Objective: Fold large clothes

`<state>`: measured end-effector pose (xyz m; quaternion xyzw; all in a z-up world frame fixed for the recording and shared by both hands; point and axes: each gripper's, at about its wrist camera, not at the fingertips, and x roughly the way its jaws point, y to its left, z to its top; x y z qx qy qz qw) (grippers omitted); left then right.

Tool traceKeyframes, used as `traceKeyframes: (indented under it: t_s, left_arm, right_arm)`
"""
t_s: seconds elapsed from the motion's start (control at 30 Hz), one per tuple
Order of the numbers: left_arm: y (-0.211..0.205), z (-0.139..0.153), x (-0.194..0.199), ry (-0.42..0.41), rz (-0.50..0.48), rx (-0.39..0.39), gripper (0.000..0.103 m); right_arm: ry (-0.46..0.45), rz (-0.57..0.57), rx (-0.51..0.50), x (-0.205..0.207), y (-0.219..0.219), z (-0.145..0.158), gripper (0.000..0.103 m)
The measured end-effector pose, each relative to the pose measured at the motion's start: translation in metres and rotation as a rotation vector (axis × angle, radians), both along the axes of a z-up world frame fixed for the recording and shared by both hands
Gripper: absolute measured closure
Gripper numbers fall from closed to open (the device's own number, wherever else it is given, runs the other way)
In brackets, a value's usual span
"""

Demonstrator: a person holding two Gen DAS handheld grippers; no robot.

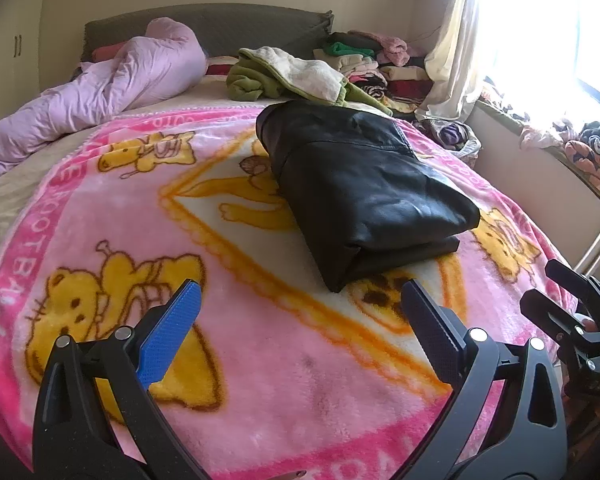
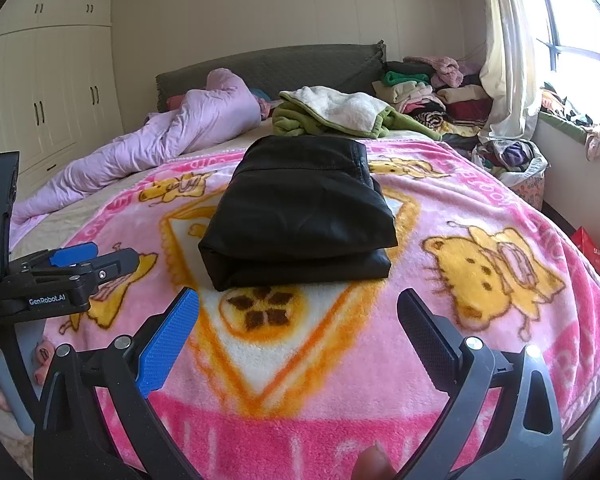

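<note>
A folded black jacket [image 2: 300,216] lies mid-frame on the pink blanket [image 2: 440,320]. The left gripper [image 1: 300,312] and right gripper [image 2: 298,320], at bottom, gape wide, holding nothing.

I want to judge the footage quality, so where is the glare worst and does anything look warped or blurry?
Left wrist view: the window is blown out white, washing the curtain; fisheye bends the pink blanket into a dome. Right wrist view: milder window glare, the black folded garment stays sharp with a soft sheen, and the wardrobe bows.
</note>
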<state>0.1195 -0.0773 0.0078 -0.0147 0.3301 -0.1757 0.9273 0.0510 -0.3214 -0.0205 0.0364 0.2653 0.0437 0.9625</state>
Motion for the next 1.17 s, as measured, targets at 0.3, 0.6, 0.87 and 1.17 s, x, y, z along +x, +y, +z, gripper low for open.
traceKeyframes:
  t_s: [0.3,0.6,0.87,1.17]
  left_arm:
    - [0.004,0.000,0.002,0.003,0.012,0.003,0.009]
    - [0.006,-0.001,0.002,-0.008,0.048,0.010,0.009]
    - [0.026,-0.001,0.011,0.024,0.099,-0.018,0.009]
    - [0.246,0.016,0.089,0.081,0.494,0.045,0.009]
  right_arm:
    - [-0.003,-0.001,-0.007,-0.001,0.001,0.002,0.004]
    - [-0.003,-0.003,-0.008,-0.001,0.000,0.002,0.004]
    - [-0.006,-0.171,0.047,-0.013,-0.046,0.002,0.004]
    - [0.111,-1.016,0.016,-0.119,-0.308,-0.038,0.004]
